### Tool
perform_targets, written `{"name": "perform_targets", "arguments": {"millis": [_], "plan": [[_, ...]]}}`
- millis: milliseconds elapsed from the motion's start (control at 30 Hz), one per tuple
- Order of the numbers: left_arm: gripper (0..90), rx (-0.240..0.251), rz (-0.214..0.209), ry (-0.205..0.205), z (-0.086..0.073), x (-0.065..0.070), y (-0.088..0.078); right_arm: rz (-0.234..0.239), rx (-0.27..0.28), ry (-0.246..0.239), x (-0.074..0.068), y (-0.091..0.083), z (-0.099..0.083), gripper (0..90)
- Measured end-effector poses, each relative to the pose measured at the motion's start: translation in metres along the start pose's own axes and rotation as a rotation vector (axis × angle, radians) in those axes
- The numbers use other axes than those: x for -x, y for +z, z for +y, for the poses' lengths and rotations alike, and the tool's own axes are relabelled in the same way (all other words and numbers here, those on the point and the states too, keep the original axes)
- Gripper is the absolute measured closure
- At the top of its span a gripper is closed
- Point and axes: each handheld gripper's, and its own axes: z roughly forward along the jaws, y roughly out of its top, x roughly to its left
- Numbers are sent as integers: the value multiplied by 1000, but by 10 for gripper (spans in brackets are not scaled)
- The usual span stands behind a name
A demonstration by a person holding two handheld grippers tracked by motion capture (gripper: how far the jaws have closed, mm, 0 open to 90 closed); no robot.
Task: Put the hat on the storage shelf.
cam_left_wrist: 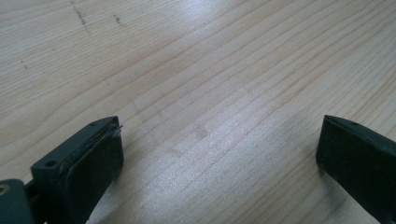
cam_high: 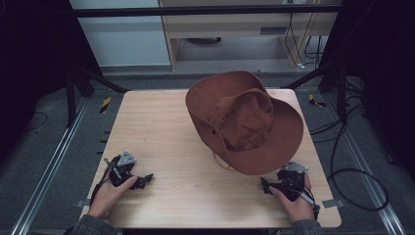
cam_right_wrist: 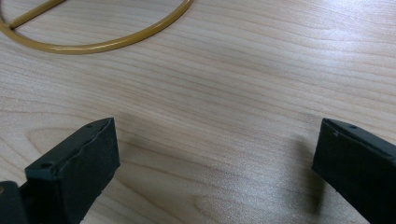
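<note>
On table (cam_high: 161, 122), brown hat (cam_high: 244, 120) lies crown-up, right of centre, untouched. Left gripper (cam_high: 142, 181) rests near front-left corner, jaws wide apart, empty. Right gripper (cam_high: 266, 186) sits just beside hat's brim, jaws spread, empty; tan chin cord (cam_right_wrist: 98, 44) ahead. Handling seemingly not yet begun: whole job remains.

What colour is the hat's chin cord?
Tan-yellow chin cord, clearest in the right gripper view.
</note>
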Motion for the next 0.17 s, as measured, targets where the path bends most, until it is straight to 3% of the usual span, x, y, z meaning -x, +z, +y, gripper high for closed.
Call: {"name": "perform_targets", "arguments": {"millis": [167], "plan": [[0, 0, -1, -1, 0, 0, 0, 1, 2, -2, 0, 0, 0, 5]]}}
